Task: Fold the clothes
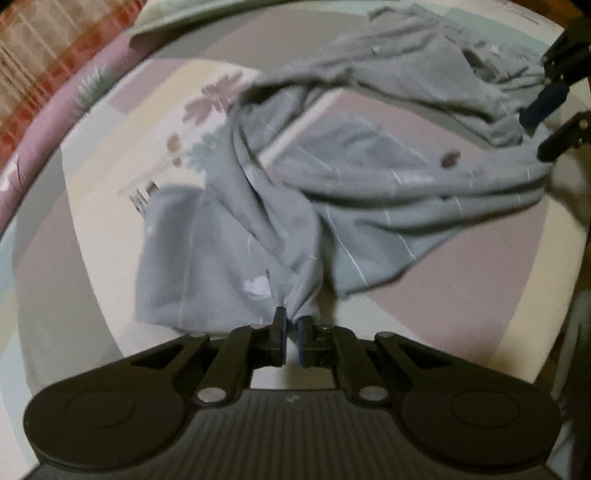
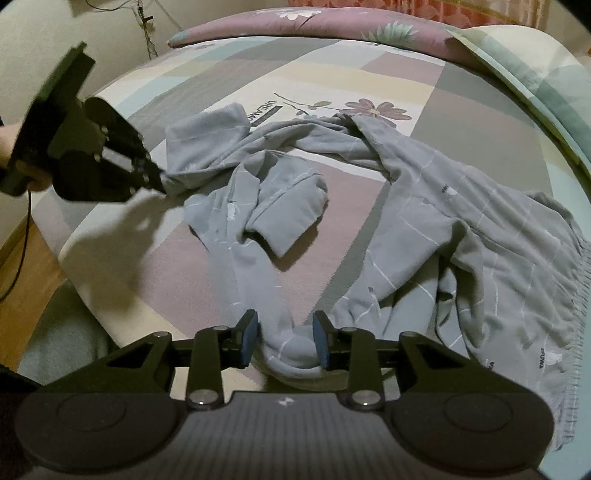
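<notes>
**Grey garment pinched at one end, loose at the other**

Because it is soft, light cloth, the grey garment (image 2: 424, 206) sprawled crumpled across the bed (image 2: 461, 110) will sag and bunch; hems and cuffs look the best holds. The left gripper (image 1: 291, 325) has its fingers clenched on a gathered edge. The right gripper (image 2: 284, 332) stands released, a cuff lying loose between its fingers. A pillow (image 2: 314, 22) lies well beyond them.

A: What sort of place is this?

B: A home bedroom. Ahead of the right claw (image 2: 284, 338) lies a bed (image 2: 461, 110) with a pastel patchwork sheet printed with flowers.

A: Further evidence?

B: Beyond the bed, far from the claw, a floral quilt (image 2: 332, 22) is bunched. Left of the claw: wooden flooring (image 2: 22, 280) and a plain wall (image 2: 44, 48) with cables.
</notes>
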